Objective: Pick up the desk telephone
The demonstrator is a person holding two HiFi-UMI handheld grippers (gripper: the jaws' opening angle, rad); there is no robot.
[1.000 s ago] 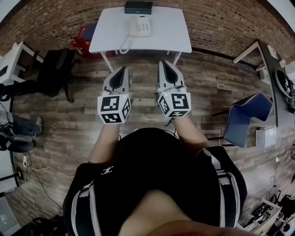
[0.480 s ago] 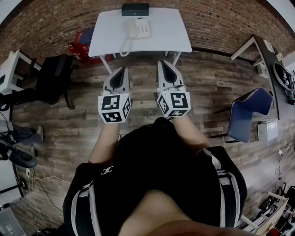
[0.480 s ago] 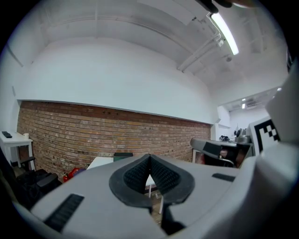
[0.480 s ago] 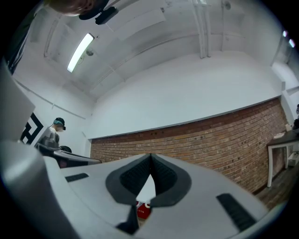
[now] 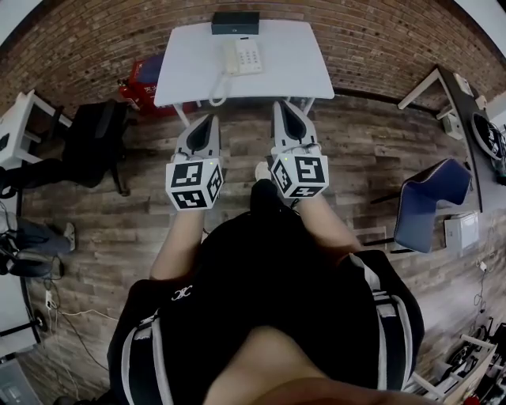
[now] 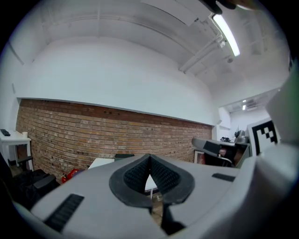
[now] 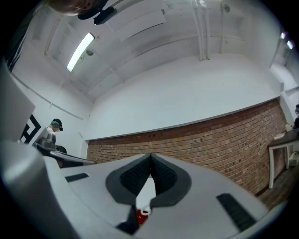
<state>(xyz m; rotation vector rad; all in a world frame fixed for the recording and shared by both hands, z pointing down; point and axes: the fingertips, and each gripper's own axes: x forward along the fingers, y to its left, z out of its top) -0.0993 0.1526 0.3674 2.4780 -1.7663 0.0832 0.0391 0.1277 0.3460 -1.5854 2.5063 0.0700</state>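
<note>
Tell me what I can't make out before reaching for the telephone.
Desk telephone, head view: too small to tell whether the handset is seated.
Both gripper views: the shut jaws block the telephone's body.
Dark box behind it, head view: too small to identify.

Light: even, fairly bright, cast from ceiling tube lamps point(image 6: 226, 30) seen overhead in both gripper views.
Glare: lamps blown out; table point(image 5: 292, 67) washed pale, far.
Shadows: soft, faint beneath table.
Distortion: strong fisheye; wall point(image 5: 379, 39) bowed, corners blackened.
Focus: left gripper point(image 6: 149, 156) and right gripper point(image 7: 150, 155) bodies rendered soft near lens; far scene held sharper.
</note>
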